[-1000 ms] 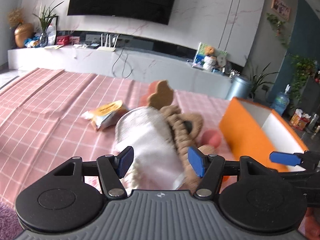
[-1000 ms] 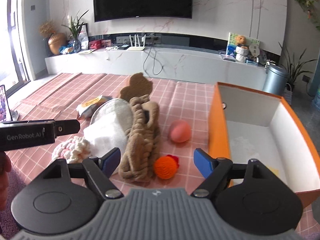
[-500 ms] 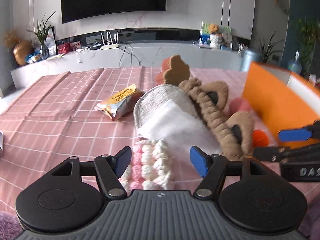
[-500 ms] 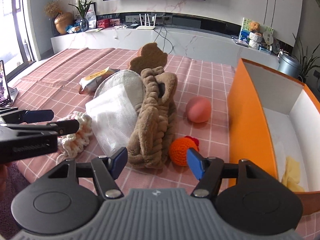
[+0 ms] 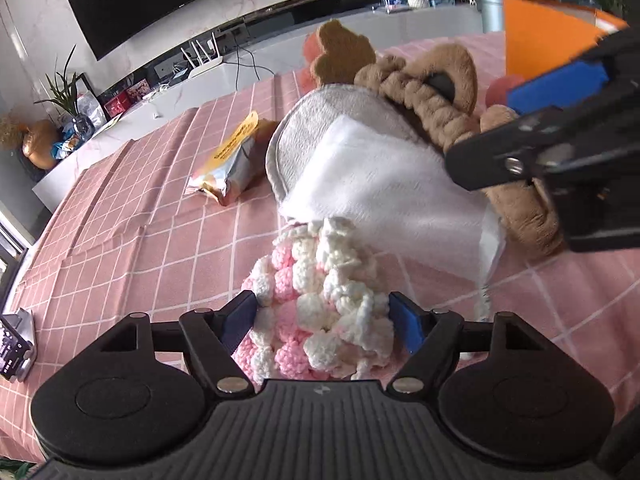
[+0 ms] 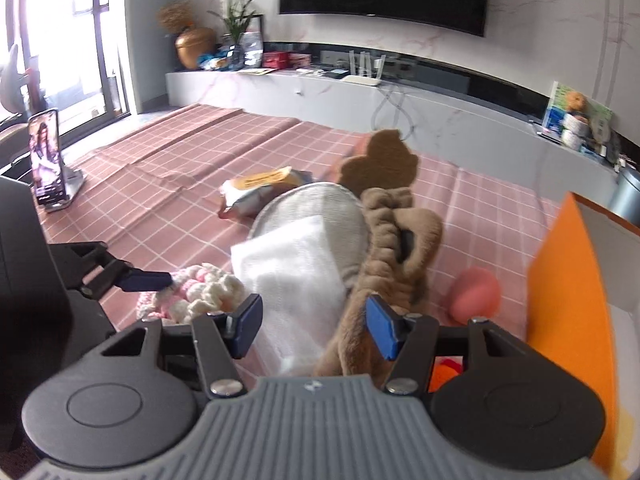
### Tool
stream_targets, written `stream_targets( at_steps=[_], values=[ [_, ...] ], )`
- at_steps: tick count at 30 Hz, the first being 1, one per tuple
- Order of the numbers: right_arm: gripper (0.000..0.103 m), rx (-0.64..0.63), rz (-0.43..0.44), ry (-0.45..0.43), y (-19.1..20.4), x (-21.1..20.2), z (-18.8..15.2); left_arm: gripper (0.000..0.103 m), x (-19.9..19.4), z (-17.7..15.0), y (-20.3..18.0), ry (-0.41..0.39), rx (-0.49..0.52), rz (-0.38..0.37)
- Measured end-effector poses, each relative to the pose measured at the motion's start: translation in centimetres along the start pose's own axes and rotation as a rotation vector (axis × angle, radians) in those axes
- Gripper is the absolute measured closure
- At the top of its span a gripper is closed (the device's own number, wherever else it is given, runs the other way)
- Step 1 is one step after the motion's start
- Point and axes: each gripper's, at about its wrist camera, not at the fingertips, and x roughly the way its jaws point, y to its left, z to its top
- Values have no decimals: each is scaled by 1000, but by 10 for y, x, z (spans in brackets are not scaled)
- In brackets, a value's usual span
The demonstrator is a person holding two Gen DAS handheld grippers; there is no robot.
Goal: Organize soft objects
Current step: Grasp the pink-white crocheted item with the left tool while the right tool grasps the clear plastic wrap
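A pink and white crochet piece (image 5: 316, 304) lies on the pink checked tablecloth. My left gripper (image 5: 322, 318) straddles it, jaws opening, with a pad at each side of the yarn. My right gripper (image 6: 314, 328) hangs low over the near end of a white cloth (image 6: 292, 264) and a brown plush headband (image 6: 396, 248). Its jaws are closing with both between them, not pinched. The white cloth rests on a grey round pad (image 6: 316, 212). A brown cookie-shaped sponge (image 6: 380, 160) stands behind it.
An orange box (image 6: 568, 280) with a white inside stands at the right. A pink ball (image 6: 474, 292) and an orange crochet ball (image 6: 444, 372) lie beside it. A snack packet (image 6: 260, 188) lies farther back, and a phone on a stand (image 6: 46, 160) is at the left.
My left gripper has rolled and sunk from the white cloth onto the crochet piece, jaws wider. My right gripper has slid left from the orange ball to the cloth and headband, jaws narrower.
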Motion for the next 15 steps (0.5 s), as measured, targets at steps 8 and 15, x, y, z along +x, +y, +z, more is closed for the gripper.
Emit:
stream_targets(
  at_steps=[8,15],
  values=[
    [45,-34,34,49,6,42,13,37,3,4,14,2,-69,-28],
    [41,-29,71,119,10,71,26,78,-4,10,39,-32,-213,-29]
  ],
)
